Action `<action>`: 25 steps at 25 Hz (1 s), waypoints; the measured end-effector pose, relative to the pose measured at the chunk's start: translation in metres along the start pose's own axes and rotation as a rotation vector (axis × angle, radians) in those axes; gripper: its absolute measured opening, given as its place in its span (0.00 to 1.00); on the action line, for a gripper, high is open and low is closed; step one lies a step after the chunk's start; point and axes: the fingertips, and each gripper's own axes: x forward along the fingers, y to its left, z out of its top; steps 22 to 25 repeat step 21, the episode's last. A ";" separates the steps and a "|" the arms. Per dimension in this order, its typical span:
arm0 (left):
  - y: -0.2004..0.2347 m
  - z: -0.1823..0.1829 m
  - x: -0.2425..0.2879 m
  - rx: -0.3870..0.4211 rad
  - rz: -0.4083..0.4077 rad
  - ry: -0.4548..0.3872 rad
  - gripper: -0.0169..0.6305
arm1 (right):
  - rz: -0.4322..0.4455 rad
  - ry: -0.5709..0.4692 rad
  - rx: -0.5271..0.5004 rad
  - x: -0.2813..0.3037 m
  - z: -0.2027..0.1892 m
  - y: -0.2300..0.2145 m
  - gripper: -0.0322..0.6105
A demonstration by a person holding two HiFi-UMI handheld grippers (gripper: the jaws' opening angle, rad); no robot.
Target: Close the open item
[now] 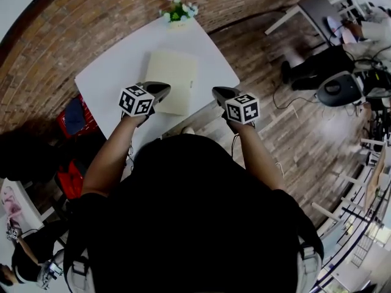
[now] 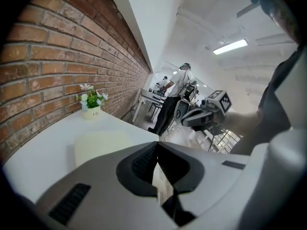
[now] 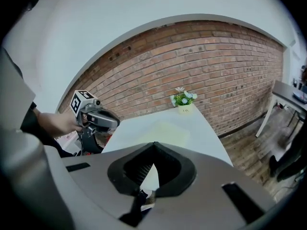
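A pale cream, flat folder-like item [image 1: 172, 78] lies on the white table [image 1: 104, 78]; no raised cover shows from here. My left gripper [image 1: 160, 90] hovers over its near left corner, jaws together and empty. My right gripper [image 1: 220, 92] hangs off the table's near right edge, also shut with nothing in it. In the left gripper view the shut jaws [image 2: 157, 145] point across the cream item [image 2: 100, 145], with the right gripper [image 2: 184, 120] in the air beyond. The right gripper view shows its jaws [image 3: 154, 145], the item [image 3: 165, 131] and the left gripper [image 3: 112, 121].
A small flower pot [image 1: 178, 11] stands at the table's far end by the brick wall [image 1: 91, 17]. A red object [image 1: 76, 118] sits on the floor left of the table. Another table [image 1: 317, 8] and dark machines [image 1: 342, 87] stand at the right. A person [image 2: 175, 99] stands far off.
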 end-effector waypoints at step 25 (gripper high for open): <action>0.007 0.039 -0.077 0.064 0.191 -0.274 0.04 | 0.068 -0.125 -0.058 -0.016 0.062 0.024 0.08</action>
